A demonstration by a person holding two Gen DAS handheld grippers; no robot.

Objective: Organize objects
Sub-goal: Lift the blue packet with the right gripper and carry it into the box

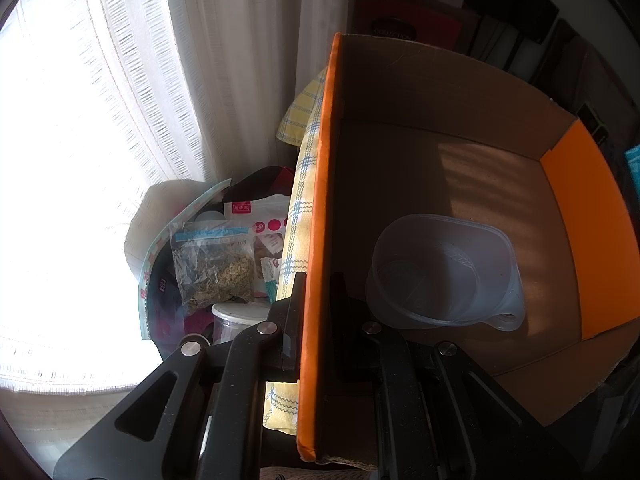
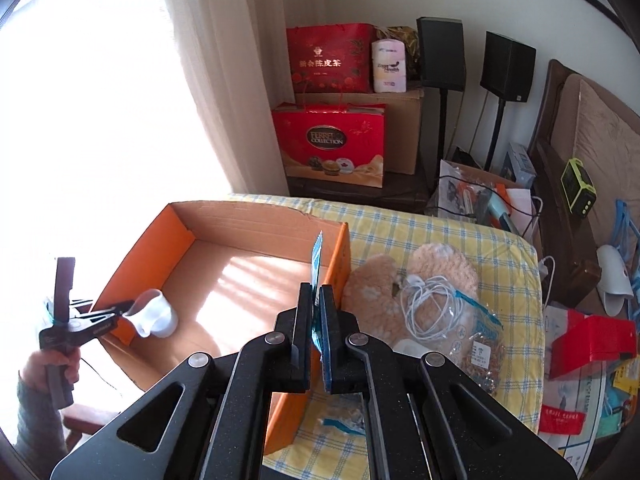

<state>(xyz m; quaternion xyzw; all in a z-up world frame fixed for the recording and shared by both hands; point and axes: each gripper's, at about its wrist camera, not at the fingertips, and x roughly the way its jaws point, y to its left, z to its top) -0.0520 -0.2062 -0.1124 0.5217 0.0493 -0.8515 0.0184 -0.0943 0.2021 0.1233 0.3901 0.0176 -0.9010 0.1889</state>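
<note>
A: Right wrist view shows the right gripper closed tight on a thin blue packet, which stands up on its edge between the two fingers. I think it is held so because a flat thing is easier to drop into the cardboard box from above.

B: And the left gripper?

A: It is also closed, on the orange side wall of the box, one finger outside and one inside. (My guess: it keeps the box from sliding on the yellow checked cloth.) A hand holds it at the left edge of the right wrist picture.

B: What is in the box?

A: Only a clear plastic cup with a small handle, lying near the gripped wall. The rest of the floor is bare.

B: What is waiting outside?

A: Beside the box, on the cloth: a fluffy beige slipper, a white cable on top of it, and a bag of grains. These are probably next.
</note>
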